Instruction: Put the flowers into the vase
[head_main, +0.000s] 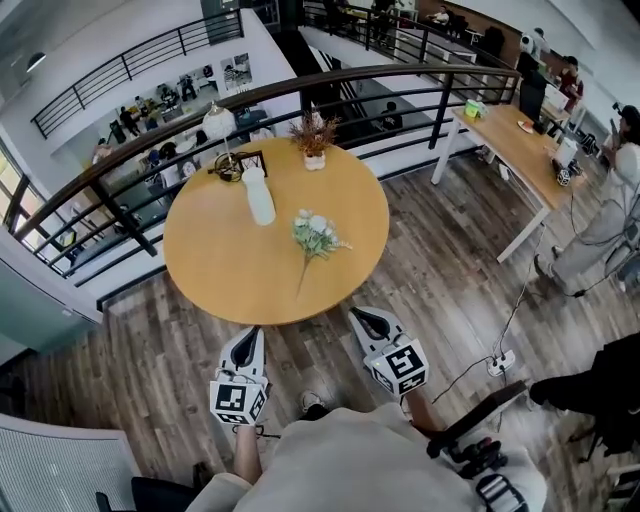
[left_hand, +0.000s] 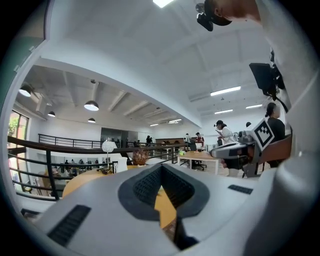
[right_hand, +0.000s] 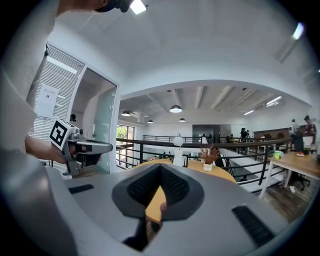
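A white vase (head_main: 259, 195) stands upright left of centre on the round wooden table (head_main: 210, 260). A bunch of white flowers (head_main: 315, 235) with a long stem lies flat on the table to the vase's right. Both grippers hover off the table's near edge, over the floor, pointing toward the table. My left gripper (head_main: 251, 334) is shut and holds nothing, and so is my right gripper (head_main: 361, 318). In the left gripper view the jaws (left_hand: 161, 186) meet with only the tabletop showing past them. From the right gripper (right_hand: 160, 187) the vase (right_hand: 178, 158) shows far ahead.
At the table's far side stand a potted dried plant (head_main: 314, 140), a globe lamp (head_main: 219, 123) and a small black frame (head_main: 248, 160). A curved black railing (head_main: 120, 165) runs behind the table. A long desk (head_main: 520, 150) with people stands at the right, and cables (head_main: 500, 360) cross the wooden floor.
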